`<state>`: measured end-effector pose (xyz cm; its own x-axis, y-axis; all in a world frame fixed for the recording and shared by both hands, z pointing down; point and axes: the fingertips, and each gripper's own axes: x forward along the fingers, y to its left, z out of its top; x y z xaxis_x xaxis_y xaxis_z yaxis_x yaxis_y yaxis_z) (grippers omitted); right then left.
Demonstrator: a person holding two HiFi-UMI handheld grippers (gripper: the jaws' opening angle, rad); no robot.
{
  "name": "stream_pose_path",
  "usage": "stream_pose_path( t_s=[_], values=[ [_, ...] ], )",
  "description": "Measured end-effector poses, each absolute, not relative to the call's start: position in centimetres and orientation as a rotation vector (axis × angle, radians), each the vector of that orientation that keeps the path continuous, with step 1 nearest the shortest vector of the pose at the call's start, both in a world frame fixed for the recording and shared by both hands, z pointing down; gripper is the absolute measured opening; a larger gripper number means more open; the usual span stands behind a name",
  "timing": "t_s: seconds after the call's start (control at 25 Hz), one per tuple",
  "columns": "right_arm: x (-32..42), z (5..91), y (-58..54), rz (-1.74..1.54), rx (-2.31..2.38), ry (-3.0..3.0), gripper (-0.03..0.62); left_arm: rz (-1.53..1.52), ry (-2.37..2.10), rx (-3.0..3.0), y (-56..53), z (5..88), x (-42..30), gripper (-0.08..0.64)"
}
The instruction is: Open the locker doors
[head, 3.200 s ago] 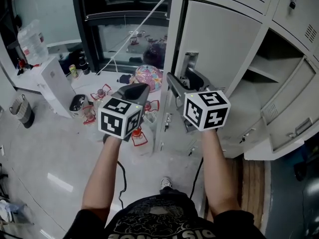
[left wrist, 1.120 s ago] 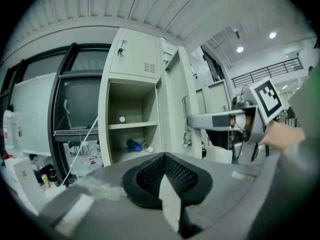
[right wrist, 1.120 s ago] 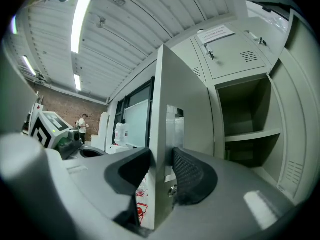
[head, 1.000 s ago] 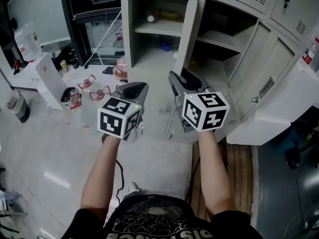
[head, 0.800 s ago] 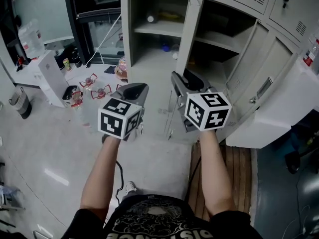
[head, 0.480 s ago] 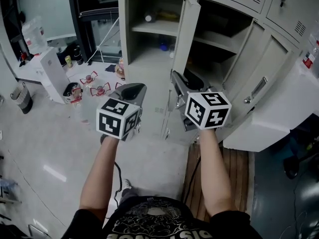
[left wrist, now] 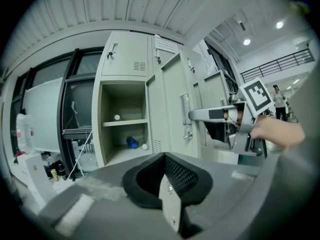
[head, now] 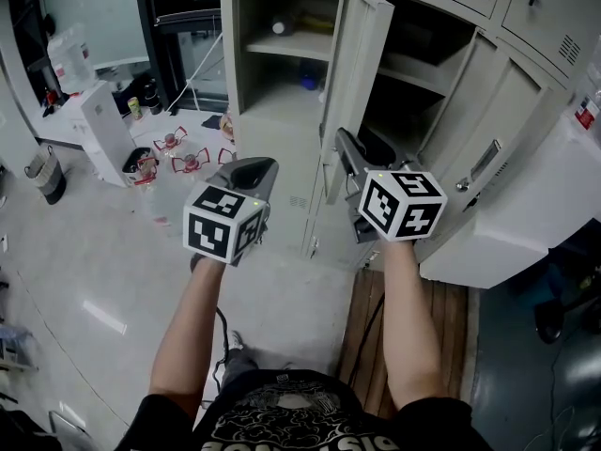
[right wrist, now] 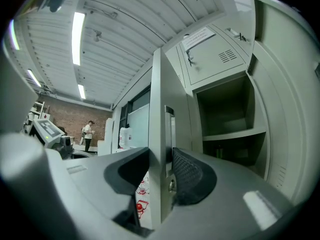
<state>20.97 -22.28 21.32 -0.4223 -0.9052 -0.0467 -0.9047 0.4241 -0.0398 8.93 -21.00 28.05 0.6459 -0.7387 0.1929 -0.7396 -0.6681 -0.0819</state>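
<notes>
A bank of pale grey lockers stands before me. In the head view the door [head: 364,50] of the left compartment [head: 272,83] stands wide open, hinged on its right side. My right gripper [head: 347,150] is shut on that door's free edge by the handle plate. The right gripper view shows the door edge [right wrist: 159,134] squeezed between the two pads of the right gripper [right wrist: 160,156]. My left gripper [head: 255,165] hangs left of the door, apart from it, jaws shut on nothing. The left gripper view shows the left gripper [left wrist: 164,156], the door [left wrist: 172,104] and my right gripper [left wrist: 200,115].
The open compartment holds a shelf with small bottles [head: 308,76]. More locker doors [head: 488,158] stand open to the right, by a white cabinet [head: 526,214]. Red-and-white items [head: 188,163], a white box [head: 99,130] and a bin [head: 45,175] stand on the floor at left. A wooden pallet [head: 413,308] lies underfoot.
The door has swung wider to the right, and my right gripper has gone right and slightly up with it. The left gripper has barely moved.
</notes>
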Motion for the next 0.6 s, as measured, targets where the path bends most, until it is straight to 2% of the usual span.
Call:
stream_pose_path(
  t_s=[0.6],
  values=[
    [24.3,21.4,-22.0,-0.003,-1.749,2.564,0.12,0.33,-1.244,2.853,-20.7,28.5,10.9,0.003]
  ],
)
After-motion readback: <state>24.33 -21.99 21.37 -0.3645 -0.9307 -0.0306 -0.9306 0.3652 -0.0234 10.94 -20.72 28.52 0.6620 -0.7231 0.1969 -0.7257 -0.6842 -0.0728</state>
